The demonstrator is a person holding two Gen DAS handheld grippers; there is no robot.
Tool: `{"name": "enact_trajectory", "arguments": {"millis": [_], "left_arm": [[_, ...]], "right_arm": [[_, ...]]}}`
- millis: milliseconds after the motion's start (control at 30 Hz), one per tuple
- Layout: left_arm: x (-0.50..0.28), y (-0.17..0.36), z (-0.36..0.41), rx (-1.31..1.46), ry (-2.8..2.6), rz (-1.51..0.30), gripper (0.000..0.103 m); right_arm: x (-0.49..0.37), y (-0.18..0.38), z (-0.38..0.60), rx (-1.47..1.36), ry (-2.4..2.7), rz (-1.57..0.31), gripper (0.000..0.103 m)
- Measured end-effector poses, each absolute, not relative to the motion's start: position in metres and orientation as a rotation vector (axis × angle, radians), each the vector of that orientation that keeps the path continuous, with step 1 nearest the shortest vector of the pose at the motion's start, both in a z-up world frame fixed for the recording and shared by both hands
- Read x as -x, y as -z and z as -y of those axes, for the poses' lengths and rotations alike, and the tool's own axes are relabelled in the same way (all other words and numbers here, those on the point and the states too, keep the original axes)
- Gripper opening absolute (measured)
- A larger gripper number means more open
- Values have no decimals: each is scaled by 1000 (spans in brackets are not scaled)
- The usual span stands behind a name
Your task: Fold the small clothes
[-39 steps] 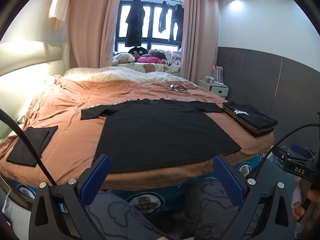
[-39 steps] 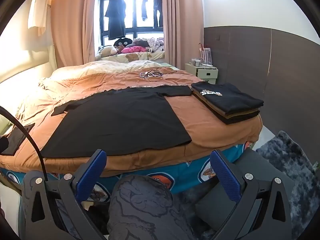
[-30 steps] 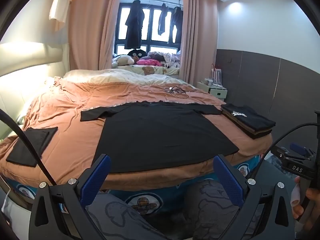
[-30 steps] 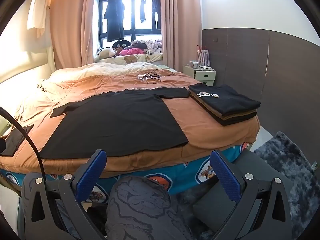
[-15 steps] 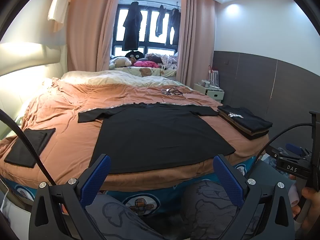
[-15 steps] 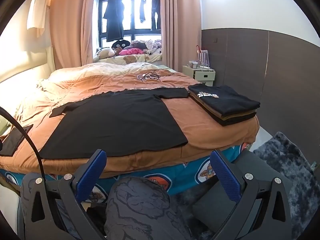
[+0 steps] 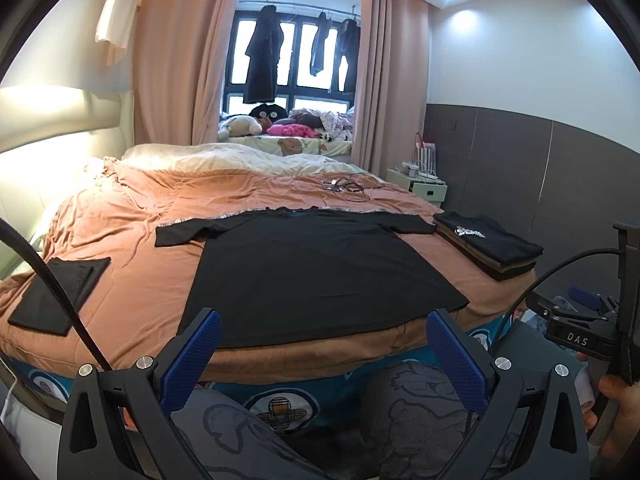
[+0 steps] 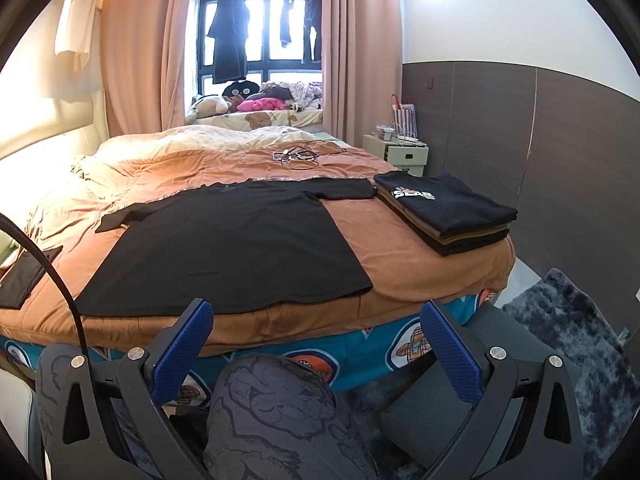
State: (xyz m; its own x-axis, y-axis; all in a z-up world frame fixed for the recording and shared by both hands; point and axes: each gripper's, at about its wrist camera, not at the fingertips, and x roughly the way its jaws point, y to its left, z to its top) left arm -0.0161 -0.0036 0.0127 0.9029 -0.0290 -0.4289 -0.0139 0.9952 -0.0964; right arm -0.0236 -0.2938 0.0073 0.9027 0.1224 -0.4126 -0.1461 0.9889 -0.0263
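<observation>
Off the bed's near edge, both grippers (left [image 7: 322, 346], right [image 8: 316, 334]) gape empty before the black T-shirt [image 7: 316, 268].

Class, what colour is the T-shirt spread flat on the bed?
The T-shirt is plain black, lying on an orange-brown bedspread; the left wrist view shows it best.

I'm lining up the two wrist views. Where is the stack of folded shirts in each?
Left wrist: stack of folded shirts sits right of centre, at the bed's right edge.
Right wrist: the stack is right of centre, larger, its white print readable.
Shared landmark: the spread black T-shirt lying left of it.
</observation>
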Motion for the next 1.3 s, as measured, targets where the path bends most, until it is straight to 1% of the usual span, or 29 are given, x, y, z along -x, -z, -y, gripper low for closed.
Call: {"name": "enact_trajectory", "arguments": {"millis": [1300], "left_arm": [[21, -12, 13, 92, 19, -433, 103]], "right_arm": [[23, -1, 293, 56, -132, -425, 103]]}}
